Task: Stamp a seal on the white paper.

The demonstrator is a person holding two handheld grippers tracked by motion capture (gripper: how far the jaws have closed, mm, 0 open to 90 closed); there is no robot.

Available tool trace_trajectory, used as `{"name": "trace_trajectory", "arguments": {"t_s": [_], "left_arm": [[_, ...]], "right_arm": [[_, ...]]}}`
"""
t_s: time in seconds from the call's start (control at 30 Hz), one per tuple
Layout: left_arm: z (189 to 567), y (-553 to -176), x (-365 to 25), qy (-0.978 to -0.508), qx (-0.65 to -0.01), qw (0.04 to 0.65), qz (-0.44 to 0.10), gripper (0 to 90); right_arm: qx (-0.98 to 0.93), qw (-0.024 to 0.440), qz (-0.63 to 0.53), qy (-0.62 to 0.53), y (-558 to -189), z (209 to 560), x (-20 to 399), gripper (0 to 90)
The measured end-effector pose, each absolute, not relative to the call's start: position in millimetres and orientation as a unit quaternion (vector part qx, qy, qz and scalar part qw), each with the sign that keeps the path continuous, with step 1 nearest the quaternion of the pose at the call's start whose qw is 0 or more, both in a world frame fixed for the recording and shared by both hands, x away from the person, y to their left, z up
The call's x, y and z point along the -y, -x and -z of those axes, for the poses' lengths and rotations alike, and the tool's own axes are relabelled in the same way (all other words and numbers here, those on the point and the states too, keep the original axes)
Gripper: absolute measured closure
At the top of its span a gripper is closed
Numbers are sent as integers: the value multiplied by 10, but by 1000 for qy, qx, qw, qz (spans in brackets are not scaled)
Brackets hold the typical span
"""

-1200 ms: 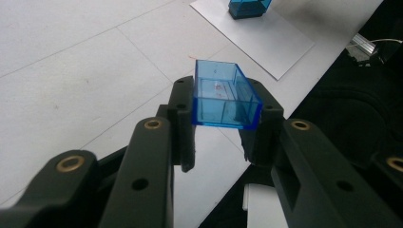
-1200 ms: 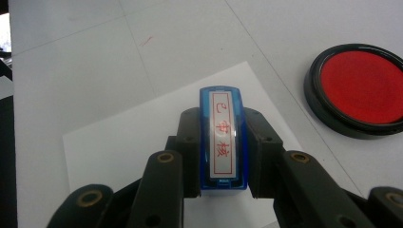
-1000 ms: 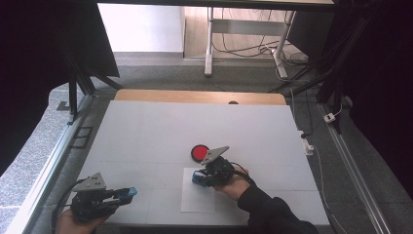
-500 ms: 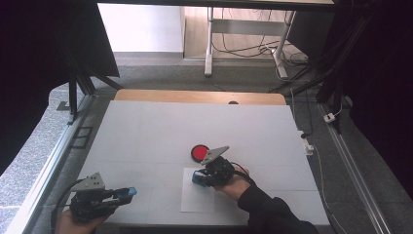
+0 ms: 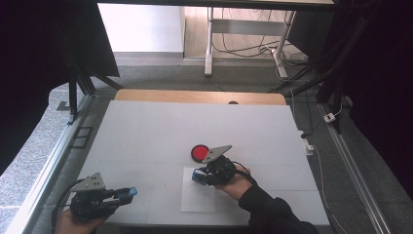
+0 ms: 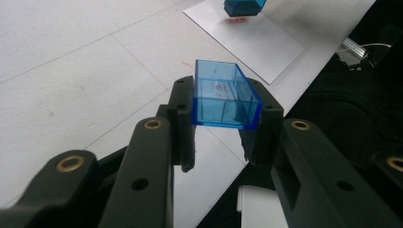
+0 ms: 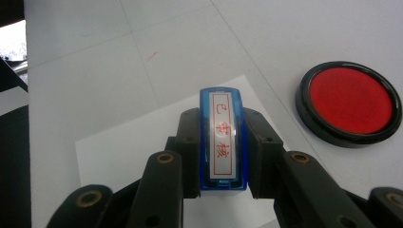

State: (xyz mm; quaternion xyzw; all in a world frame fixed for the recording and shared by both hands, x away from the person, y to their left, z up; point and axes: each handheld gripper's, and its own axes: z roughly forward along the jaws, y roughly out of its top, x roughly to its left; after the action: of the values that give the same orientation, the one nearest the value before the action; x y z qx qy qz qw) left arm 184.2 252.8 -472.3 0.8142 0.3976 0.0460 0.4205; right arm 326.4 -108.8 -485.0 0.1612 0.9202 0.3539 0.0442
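Note:
My left gripper rests near the table's front left corner, shut on a clear blue stamp cap whose open side faces the camera. The cap sticks out from the jaws toward the right. My right gripper is shut on a blue stamp with a white label of red characters on top. It holds the stamp over the near end of a white paper sheet. The stamp sits at the paper with a red mark just under it; contact is unclear. A round red ink pad lies just beyond it.
The white table has a wooden strip along its far edge. The ink pad sits right of the stamp in the right gripper view. A dark sleeve comes in from the bottom. Metal rails run along both table sides.

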Motion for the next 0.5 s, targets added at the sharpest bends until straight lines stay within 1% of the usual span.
{"name": "trace_trajectory", "arguments": {"t_s": [0.5], "left_arm": [[4716,-1832,-2524,-815,-394,421,-50,682]], "right_arm": [[-908,43,-383,-164,-3235,4666,1170,707]]}}
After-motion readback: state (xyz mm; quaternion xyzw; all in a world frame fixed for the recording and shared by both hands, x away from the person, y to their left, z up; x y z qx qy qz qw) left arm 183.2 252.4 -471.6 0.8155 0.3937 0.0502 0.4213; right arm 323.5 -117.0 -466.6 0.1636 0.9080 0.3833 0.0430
